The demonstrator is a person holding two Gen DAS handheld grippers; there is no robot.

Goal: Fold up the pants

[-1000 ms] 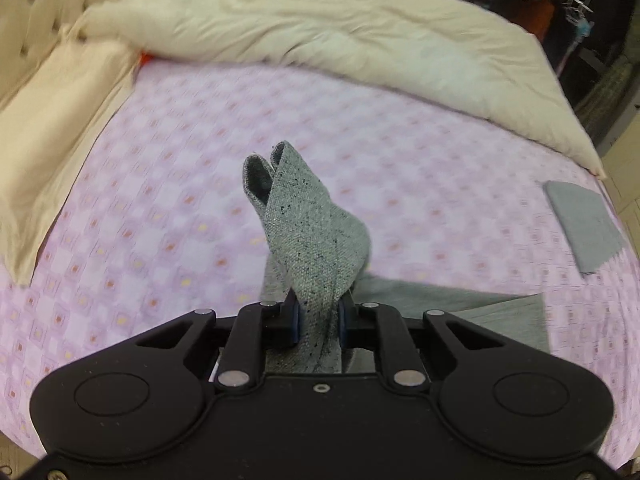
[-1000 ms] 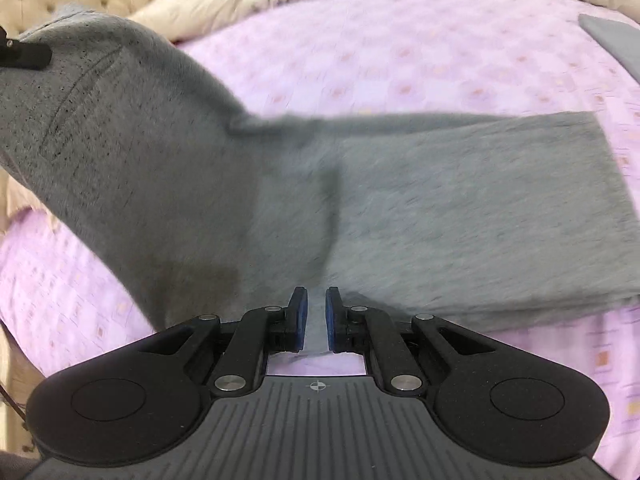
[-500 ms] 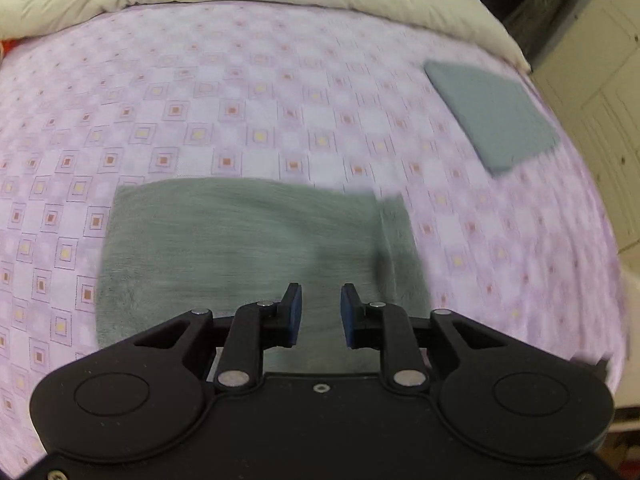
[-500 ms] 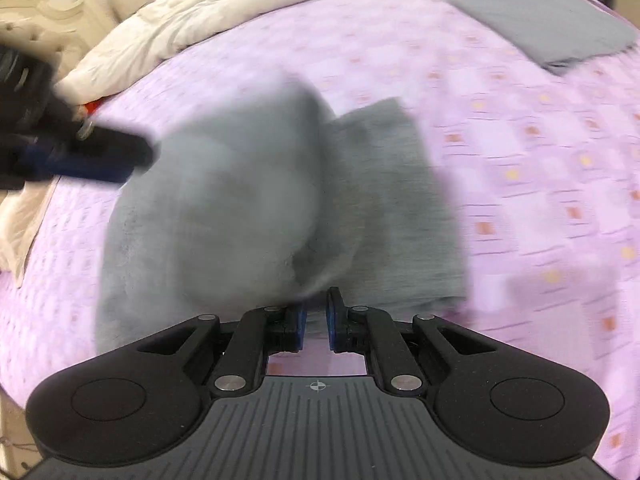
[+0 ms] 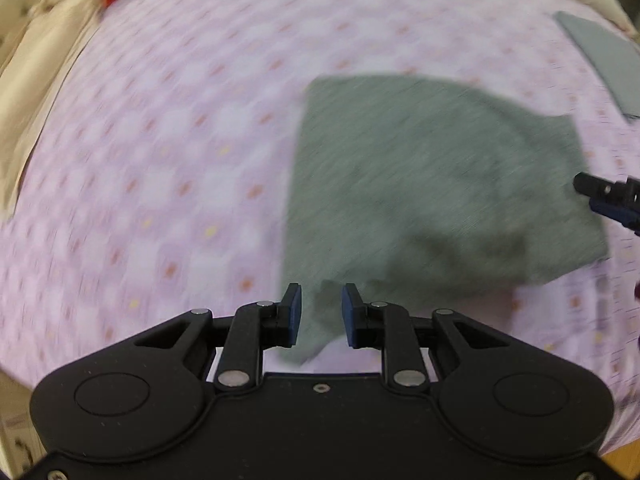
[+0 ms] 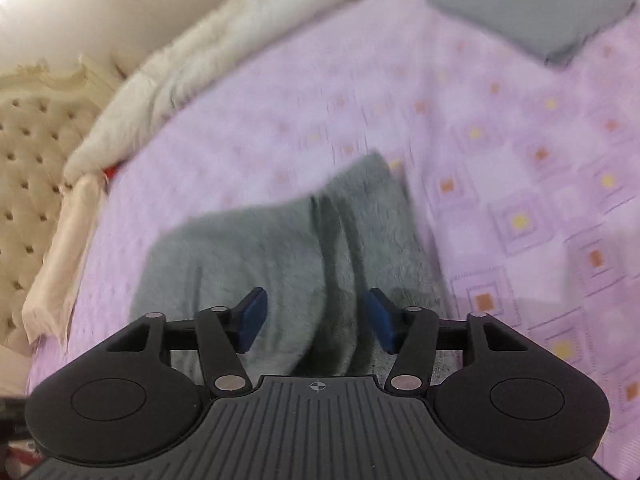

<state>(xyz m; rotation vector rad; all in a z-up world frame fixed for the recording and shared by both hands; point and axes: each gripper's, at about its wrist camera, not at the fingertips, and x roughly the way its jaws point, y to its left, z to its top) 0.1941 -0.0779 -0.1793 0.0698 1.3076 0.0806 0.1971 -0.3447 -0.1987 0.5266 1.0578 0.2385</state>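
Note:
The grey pants (image 5: 432, 184) lie folded into a rough rectangle on the pink patterned bedsheet (image 5: 168, 168). My left gripper (image 5: 320, 316) is open and empty, just above the near left corner of the fold. My right gripper (image 6: 314, 316) is open wide and empty, over the near end of the pants (image 6: 288, 256). Its fingertips (image 5: 600, 194) also show at the right edge of the left wrist view, beside the pants' right edge. Both views are blurred by motion.
A second folded grey garment (image 5: 604, 60) lies at the far right of the bed; it also shows in the right wrist view (image 6: 532, 4). A cream duvet (image 6: 192, 72) is bunched along the far side. A tufted headboard (image 6: 28, 176) and cream pillow (image 5: 36, 80) are left.
Both grippers let go of the pants, which dropped into a flat fold on the bed. The right gripper opened wide. Both views swung back over the folded pants.

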